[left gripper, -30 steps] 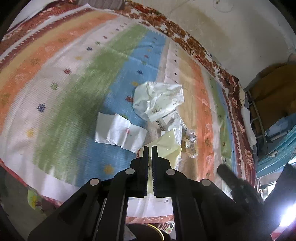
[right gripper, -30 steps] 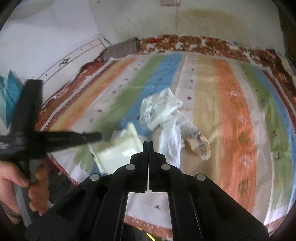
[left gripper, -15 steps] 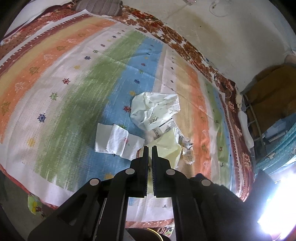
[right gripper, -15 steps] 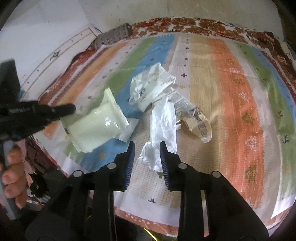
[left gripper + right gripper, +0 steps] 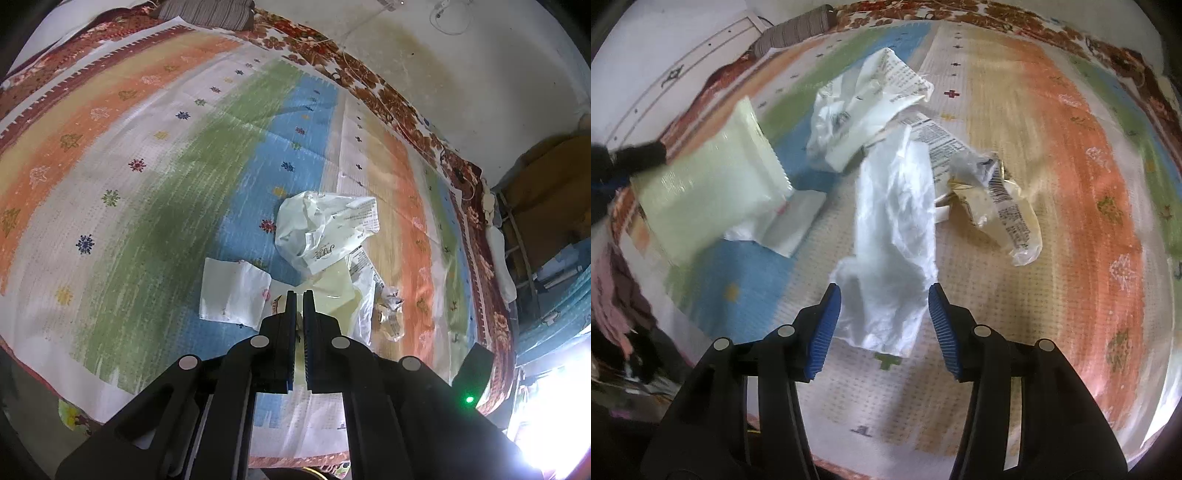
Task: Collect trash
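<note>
My left gripper (image 5: 299, 293) is shut on a pale yellow-green plastic packet (image 5: 334, 291), held above the striped bedspread; the packet also shows in the right wrist view (image 5: 705, 188). My right gripper (image 5: 884, 291) is open, low over the bedspread, its fingers either side of the near end of a crumpled white plastic bag (image 5: 894, 229). Beyond it lie a crumpled white printed wrapper (image 5: 864, 99), a printed label sheet (image 5: 938, 140) and a clear yellowish wrapper with a barcode (image 5: 1001, 199). A flat white tissue (image 5: 232, 293) lies left of the left gripper.
The striped bedspread (image 5: 147, 166) covers the bed, with a floral border (image 5: 388, 96) against the wall. A striped grey pillow (image 5: 210, 13) lies at the far corner. Furniture and cloth (image 5: 546, 258) stand past the bed's right edge.
My right gripper has opened and moved forward and down to straddle the white plastic bag. My left gripper has kept its hold on the yellow-green packet and lifted it slightly.
</note>
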A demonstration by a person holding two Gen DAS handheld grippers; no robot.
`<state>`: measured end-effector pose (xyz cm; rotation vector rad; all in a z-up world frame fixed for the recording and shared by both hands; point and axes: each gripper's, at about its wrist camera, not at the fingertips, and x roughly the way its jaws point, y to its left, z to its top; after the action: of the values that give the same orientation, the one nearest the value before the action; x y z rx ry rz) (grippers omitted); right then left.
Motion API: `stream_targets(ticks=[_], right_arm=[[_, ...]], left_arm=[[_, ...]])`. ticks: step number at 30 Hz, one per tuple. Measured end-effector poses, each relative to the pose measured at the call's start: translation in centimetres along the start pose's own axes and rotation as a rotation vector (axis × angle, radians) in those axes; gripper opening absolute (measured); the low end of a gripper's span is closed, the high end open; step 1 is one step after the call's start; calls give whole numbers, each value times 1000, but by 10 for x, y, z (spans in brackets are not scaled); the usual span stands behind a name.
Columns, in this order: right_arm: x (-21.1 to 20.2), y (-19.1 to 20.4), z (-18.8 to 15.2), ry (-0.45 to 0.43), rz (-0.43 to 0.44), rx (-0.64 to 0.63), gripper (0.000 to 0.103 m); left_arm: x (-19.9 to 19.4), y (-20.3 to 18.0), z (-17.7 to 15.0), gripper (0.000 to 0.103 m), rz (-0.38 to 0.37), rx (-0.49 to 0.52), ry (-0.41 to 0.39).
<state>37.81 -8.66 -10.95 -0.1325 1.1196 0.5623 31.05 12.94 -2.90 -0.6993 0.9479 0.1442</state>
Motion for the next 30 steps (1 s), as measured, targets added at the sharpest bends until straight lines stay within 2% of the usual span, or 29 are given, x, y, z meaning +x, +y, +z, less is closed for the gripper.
stream_targets(ticks=[3, 7, 9, 11, 16, 19, 23, 27, 30], right_arm=[[6, -3, -1, 25, 17, 4, 33], [10, -2, -3, 41, 2, -16, 26], [9, -1, -4, 43, -1, -18, 12], [7, -1, -5, 46, 10, -17, 7], [-11, -7, -5, 37, 51, 56, 5], [-29, -4, -6, 12, 44, 42, 5], [-56, -1, -9, -31, 21, 19, 5], [-91, 4, -15, -76, 11, -7, 5], [-114, 5, -22, -103, 25, 1, 5]], left_arm=[[3, -3, 1, 3, -12, 12, 14], [0, -10, -1, 3, -17, 46, 9], [-3, -13, -1, 3, -27, 50, 1], [-8, -14, 0, 3, -44, 46, -8], [-22, -14, -6, 3, -82, 32, -17], [-28, -16, -11, 3, -94, 33, -12], [-42, -22, -20, 3, -73, 81, -36], [-66, -34, -30, 3, -54, 174, -81], [-80, -35, -36, 3, -74, 191, -98]])
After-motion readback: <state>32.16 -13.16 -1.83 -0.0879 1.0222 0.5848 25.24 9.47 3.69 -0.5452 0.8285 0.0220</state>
